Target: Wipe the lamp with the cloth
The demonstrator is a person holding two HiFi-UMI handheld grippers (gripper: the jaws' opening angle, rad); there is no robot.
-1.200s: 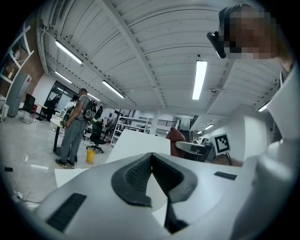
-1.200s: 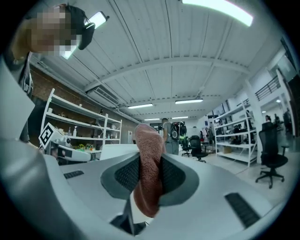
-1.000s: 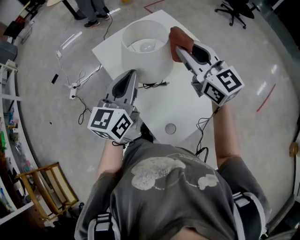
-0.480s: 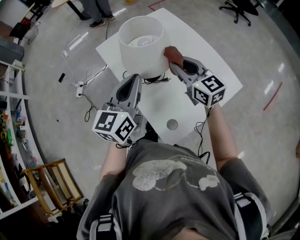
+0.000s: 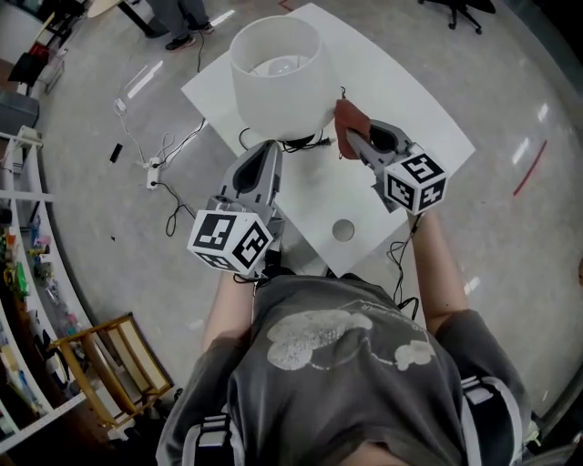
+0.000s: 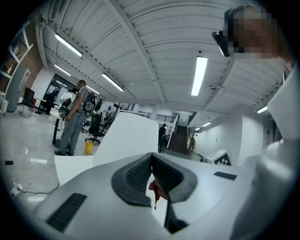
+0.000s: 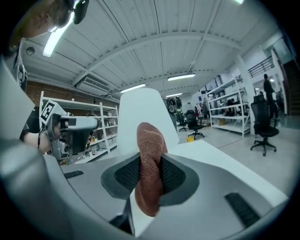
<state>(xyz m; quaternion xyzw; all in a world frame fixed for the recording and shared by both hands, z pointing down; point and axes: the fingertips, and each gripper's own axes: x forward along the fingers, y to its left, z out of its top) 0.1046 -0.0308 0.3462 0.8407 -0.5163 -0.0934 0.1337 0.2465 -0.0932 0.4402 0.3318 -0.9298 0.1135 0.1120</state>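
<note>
A lamp with a white drum shade [image 5: 273,77] stands at the far end of the white table [image 5: 410,109]. My right gripper [image 5: 357,138] is shut on a reddish-brown cloth [image 5: 347,121], held just right of the shade's lower edge. In the right gripper view the cloth [image 7: 150,164] stands up between the jaws, with the shade [image 7: 143,115] right behind it. My left gripper [image 5: 267,150] points at the lamp's base from the near side, jaws closed with nothing in them. In the left gripper view [image 6: 151,158] the shade [image 6: 126,138] fills the space ahead.
A black cord [image 5: 305,144] lies by the lamp's base. The table has a round grey disc [image 5: 342,230] near its front corner. Cables and a power strip [image 5: 150,168] trail on the floor at left. A wooden chair [image 5: 100,364] stands lower left; a person's feet [image 5: 178,23] show at the top.
My right gripper has carried the cloth down from the shade's upper right rim, along its side, to beside its lower edge. The left gripper has stayed near the lamp's base.
</note>
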